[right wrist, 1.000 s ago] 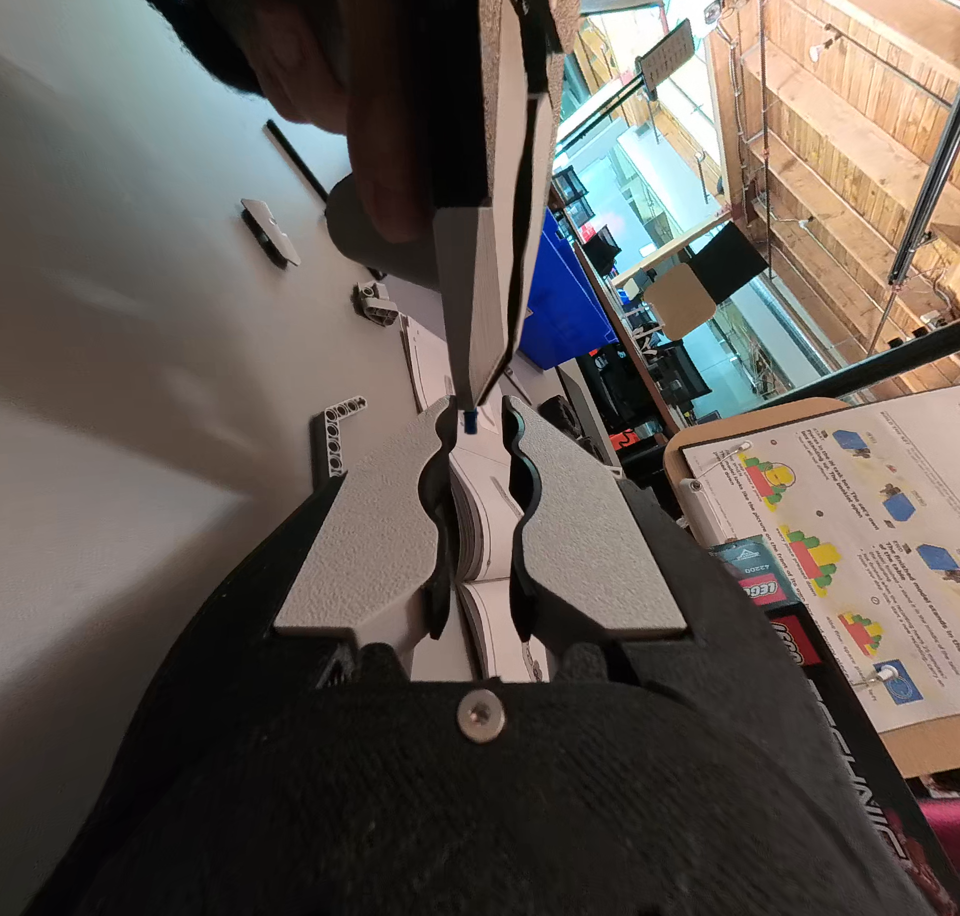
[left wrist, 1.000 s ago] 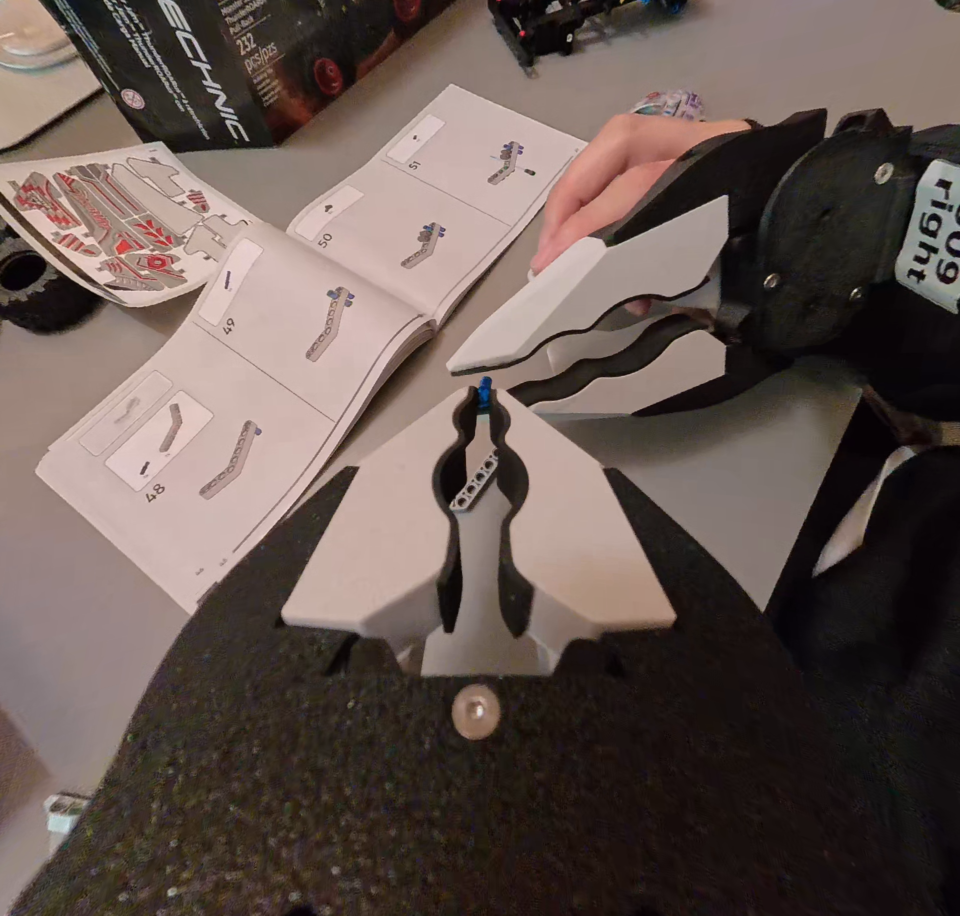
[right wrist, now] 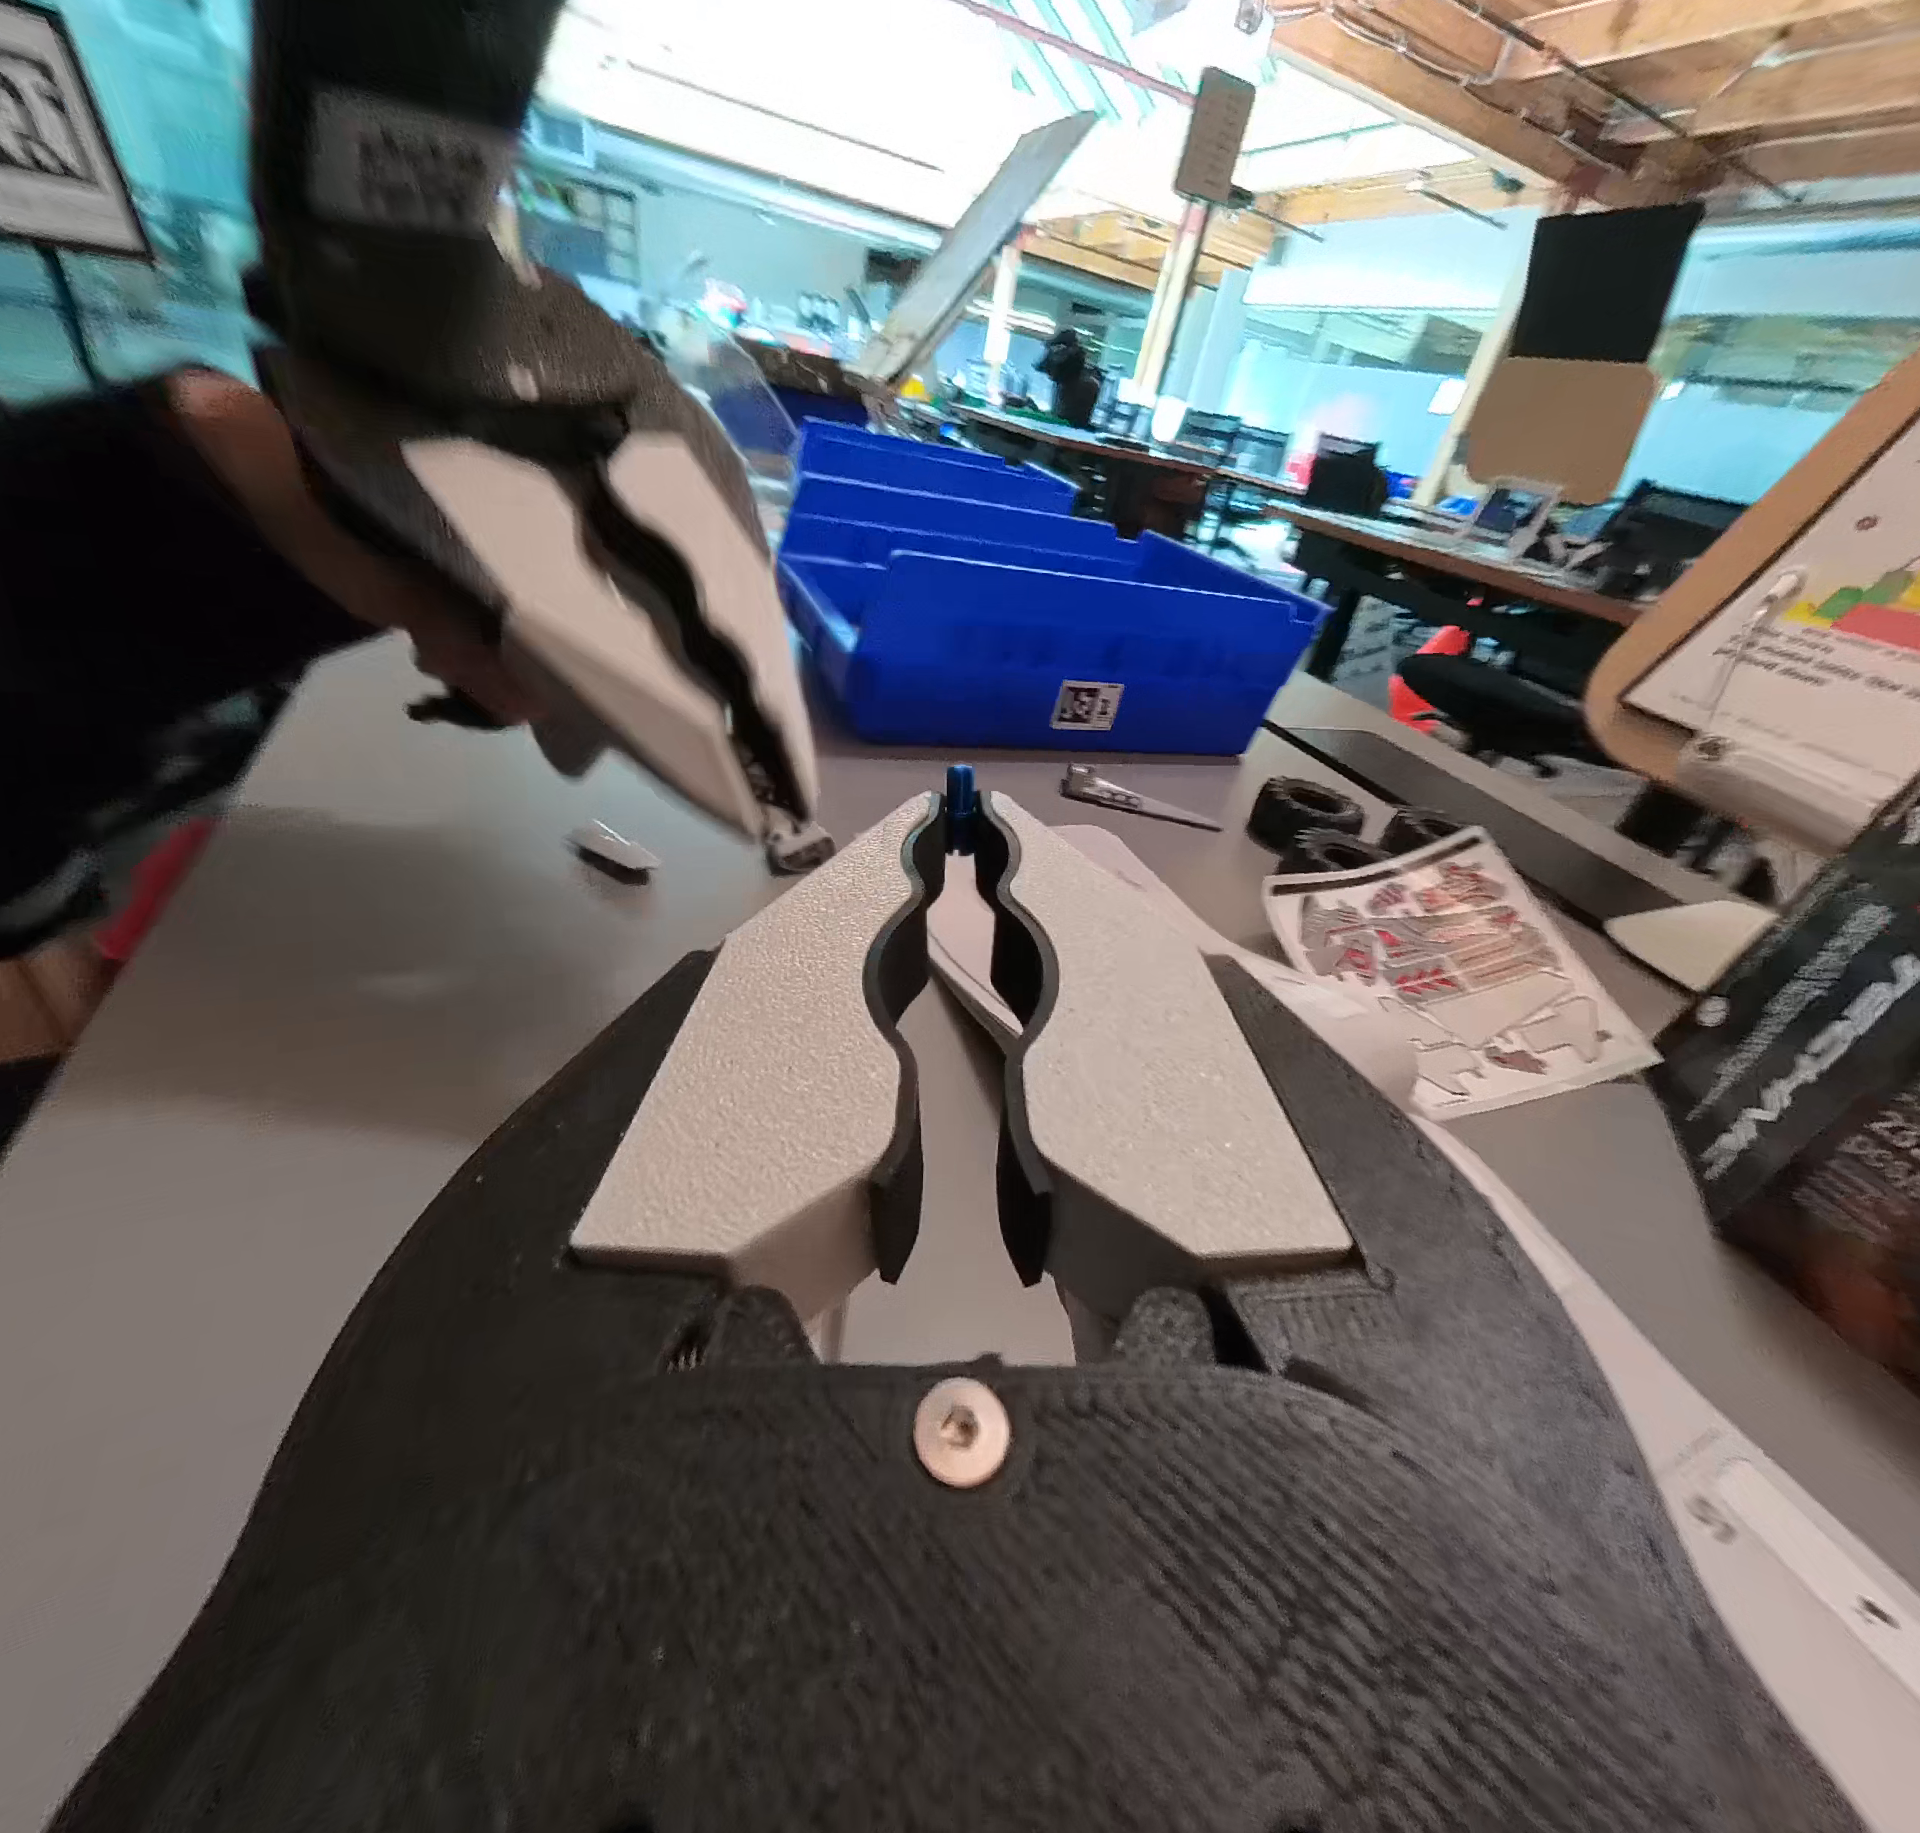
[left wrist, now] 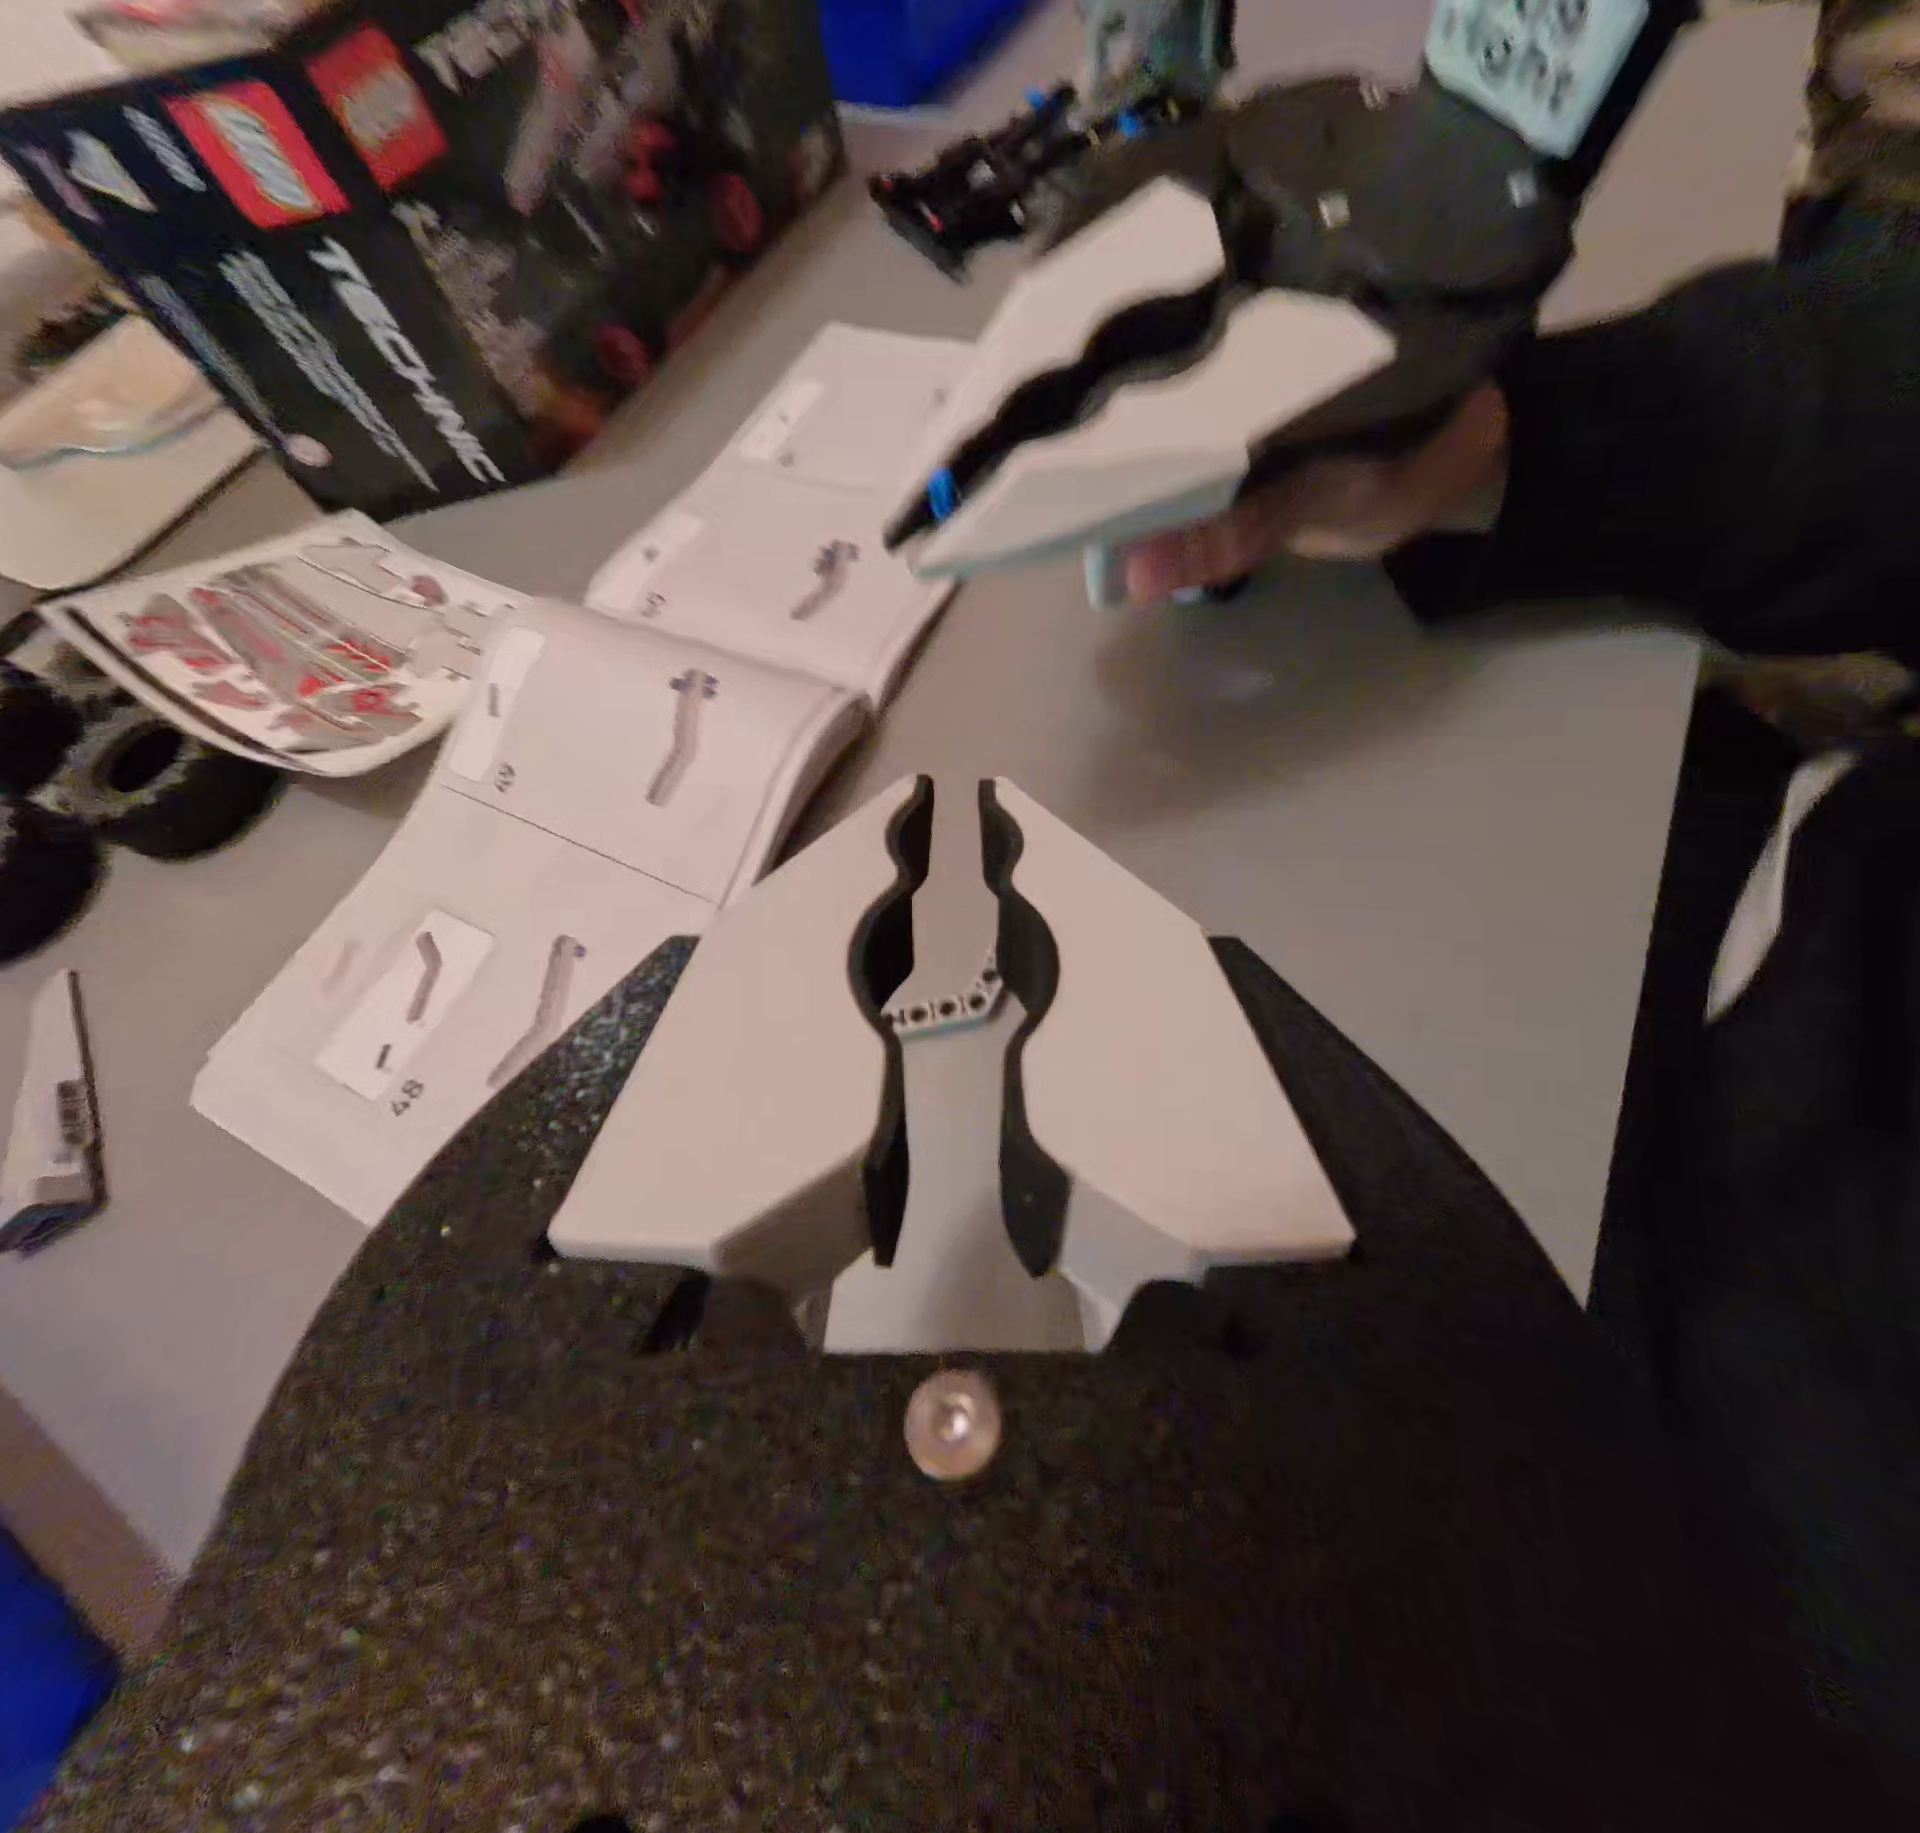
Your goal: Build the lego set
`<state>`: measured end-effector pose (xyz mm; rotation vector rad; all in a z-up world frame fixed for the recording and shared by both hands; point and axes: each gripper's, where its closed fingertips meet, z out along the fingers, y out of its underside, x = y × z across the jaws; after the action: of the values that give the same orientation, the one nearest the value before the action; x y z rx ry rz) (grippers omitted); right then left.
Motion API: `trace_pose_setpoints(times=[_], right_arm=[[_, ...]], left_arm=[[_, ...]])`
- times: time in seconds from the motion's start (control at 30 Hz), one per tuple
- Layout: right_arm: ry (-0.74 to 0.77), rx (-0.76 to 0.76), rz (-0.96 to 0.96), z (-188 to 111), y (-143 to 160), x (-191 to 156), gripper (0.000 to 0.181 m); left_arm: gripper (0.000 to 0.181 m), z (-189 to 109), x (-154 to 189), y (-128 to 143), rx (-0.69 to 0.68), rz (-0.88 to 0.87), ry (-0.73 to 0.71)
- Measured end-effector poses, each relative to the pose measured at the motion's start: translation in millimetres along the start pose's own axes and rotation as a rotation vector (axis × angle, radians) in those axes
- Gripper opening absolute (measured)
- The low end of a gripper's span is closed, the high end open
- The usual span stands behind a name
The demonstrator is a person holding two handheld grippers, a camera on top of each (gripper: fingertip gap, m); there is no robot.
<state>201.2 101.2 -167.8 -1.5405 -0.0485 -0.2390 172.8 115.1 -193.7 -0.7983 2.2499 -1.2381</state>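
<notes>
My left gripper (left wrist: 956,796) is shut on a small grey angled beam (left wrist: 945,1009), which lies crosswise in the wide hollow between the fingers; the tips stand slightly apart. My right gripper (right wrist: 961,809) is shut on a blue pin (right wrist: 961,794) at its fingertips. In the left wrist view the right gripper (left wrist: 916,536) hovers above the open instruction booklet (left wrist: 644,796), with the blue pin (left wrist: 940,493) showing. In the right wrist view the left gripper (right wrist: 795,833) is just left of my right fingertips, apart from them, with the beam (right wrist: 798,845) at its tip.
The black set box (left wrist: 416,225) stands at the back left, a sticker sheet (left wrist: 260,661) and black tyres (left wrist: 135,786) beside it. A partly built black chassis (left wrist: 987,173) lies behind. A blue bin (right wrist: 1039,620) and loose grey parts (right wrist: 1122,796) lie on the grey table (left wrist: 1351,900). The grippers' ends are close to 5 centimeters from one another.
The right gripper has shut on the blue pin that stood at the left gripper's tip and has lifted away with it. The beam has turned crosswise in the left gripper. Both views are blurred by motion.
</notes>
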Motion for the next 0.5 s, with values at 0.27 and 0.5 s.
trace_pose_setpoints(times=[0.27, 0.5], right_arm=[[-0.015, 0.126, 0.237, -13.8, -12.2, 24.7, 0.003], [-0.021, 0.116, 0.226, -12.8, -11.5, 22.3, 0.004]], left_arm=[[0.014, 29.2, 18.5, 52.3, -0.17, 0.163, 0.113], [0.006, 50.5, 26.1, 66.0, -0.248, 0.17, 0.113]])
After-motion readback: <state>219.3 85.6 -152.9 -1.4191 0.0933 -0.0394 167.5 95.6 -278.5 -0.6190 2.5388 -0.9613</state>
